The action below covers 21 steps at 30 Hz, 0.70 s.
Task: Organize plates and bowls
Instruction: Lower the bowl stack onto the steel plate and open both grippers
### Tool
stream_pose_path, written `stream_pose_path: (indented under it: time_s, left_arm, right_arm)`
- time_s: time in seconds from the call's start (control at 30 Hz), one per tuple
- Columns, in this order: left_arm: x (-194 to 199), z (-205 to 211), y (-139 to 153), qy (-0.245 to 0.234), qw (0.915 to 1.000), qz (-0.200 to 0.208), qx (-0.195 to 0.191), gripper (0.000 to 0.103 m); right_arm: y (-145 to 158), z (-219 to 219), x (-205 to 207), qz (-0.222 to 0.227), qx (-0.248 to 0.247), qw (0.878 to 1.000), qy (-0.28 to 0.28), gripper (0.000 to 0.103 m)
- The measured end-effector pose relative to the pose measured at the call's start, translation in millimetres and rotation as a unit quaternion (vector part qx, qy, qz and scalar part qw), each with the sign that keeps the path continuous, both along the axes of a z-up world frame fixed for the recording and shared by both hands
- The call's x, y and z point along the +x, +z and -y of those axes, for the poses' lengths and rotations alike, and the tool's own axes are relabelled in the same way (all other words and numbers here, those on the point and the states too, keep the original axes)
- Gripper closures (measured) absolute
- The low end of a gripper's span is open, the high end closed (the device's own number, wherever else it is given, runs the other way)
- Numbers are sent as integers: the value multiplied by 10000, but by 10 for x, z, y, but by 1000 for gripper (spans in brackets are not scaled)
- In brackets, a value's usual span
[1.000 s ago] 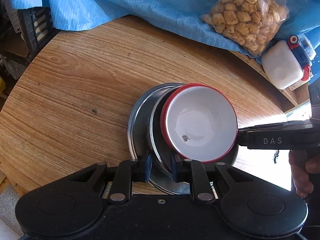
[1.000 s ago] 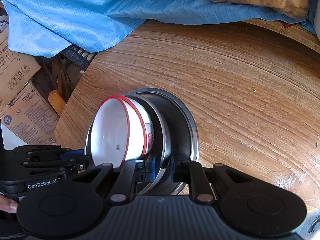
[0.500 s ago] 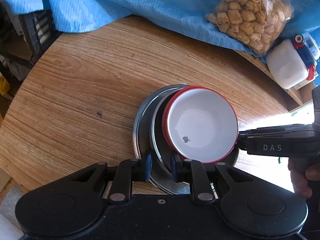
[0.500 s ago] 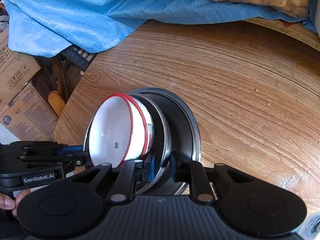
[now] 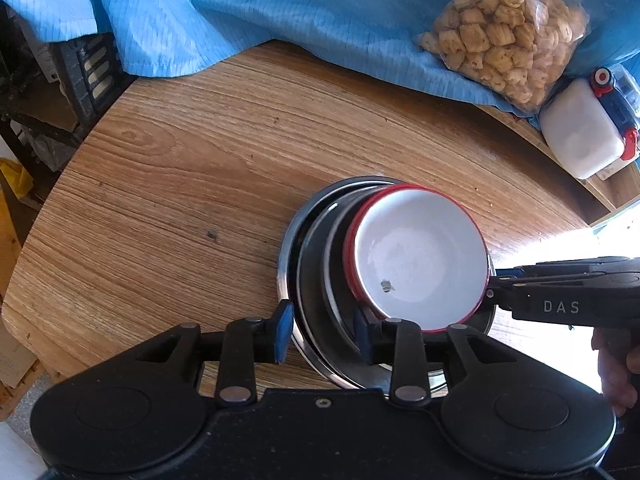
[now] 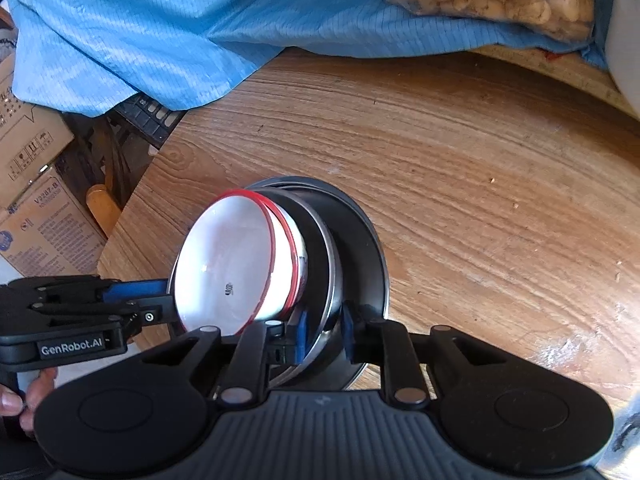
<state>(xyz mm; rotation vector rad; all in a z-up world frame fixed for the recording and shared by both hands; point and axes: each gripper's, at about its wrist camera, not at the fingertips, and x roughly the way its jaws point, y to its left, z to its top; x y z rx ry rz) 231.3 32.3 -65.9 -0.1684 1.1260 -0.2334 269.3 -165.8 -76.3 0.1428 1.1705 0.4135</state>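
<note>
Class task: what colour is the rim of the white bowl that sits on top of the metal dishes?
Red: the bowl has a thin red rim, clearest in the left wrist view.

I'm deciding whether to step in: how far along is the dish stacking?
Done: the red-rimmed bowl sits nested in the steel plates, one stack on the table. In hand: the left gripper has just been opening its jaws, now loose around the stack's rim; the right gripper straddles the opposite rim, grip unclear. Left: pull both grippers away.
</note>
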Motion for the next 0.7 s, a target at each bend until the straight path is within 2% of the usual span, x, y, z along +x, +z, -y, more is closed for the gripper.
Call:
stream_pose_path:
  time_s: [0.17, 0.43, 0.5, 0.7]
  left_arm:
    - [-8, -46, 35, 78, 9997, 171, 122, 51]
    - [11, -134, 50, 240, 9989, 297, 263, 33]
    - [9, -152, 59, 278, 9983, 364, 347, 23]
    - [-2, -198, 76, 299, 9965, 535, 571, 4]
  right_arm:
    - [58, -17, -38, 131, -200, 9997, -61, 75]
    - [98, 71, -110, 205, -141, 9992, -299, 66]
    - [106, 53, -123, 238, -189, 9990, -320, 66]
    - [109, 40, -185, 342, -184, 9985, -395, 62]
